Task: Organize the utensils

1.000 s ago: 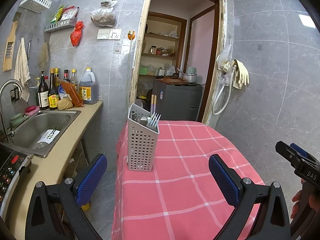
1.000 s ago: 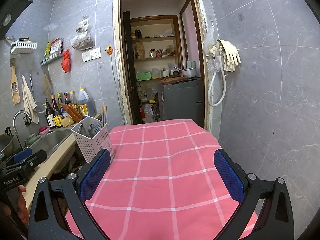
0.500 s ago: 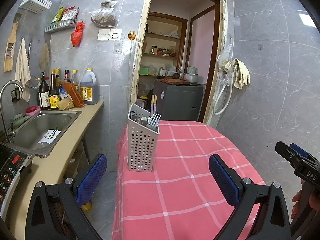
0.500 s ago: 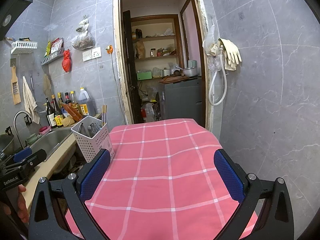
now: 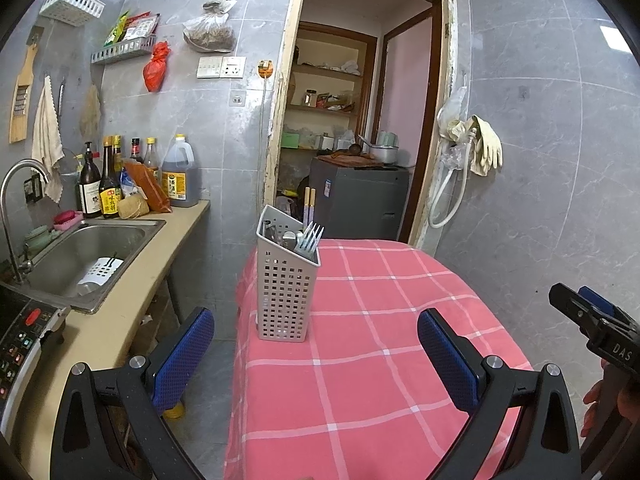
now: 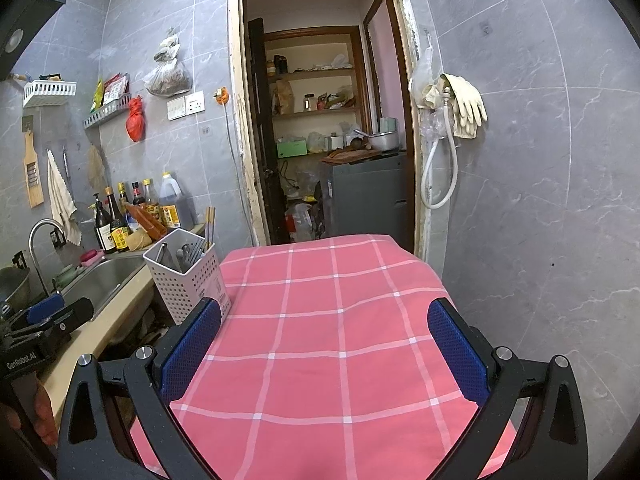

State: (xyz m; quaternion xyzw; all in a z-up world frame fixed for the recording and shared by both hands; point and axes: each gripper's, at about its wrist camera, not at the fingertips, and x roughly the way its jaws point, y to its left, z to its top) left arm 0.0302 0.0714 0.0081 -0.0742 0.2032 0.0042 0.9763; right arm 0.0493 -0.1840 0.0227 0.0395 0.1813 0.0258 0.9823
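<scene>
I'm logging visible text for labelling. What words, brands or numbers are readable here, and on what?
"DAS": on the right gripper, cut off at the frame edge.
"GenRobot.AI": on the left gripper.
Bottle labels, fridge sticker, cooker panel: too small to read.

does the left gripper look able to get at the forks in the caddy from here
Probably yes. The left gripper is open, the caddy stands just ahead on the tablecloth, and the forks stick out of its open top with nothing between.
</scene>
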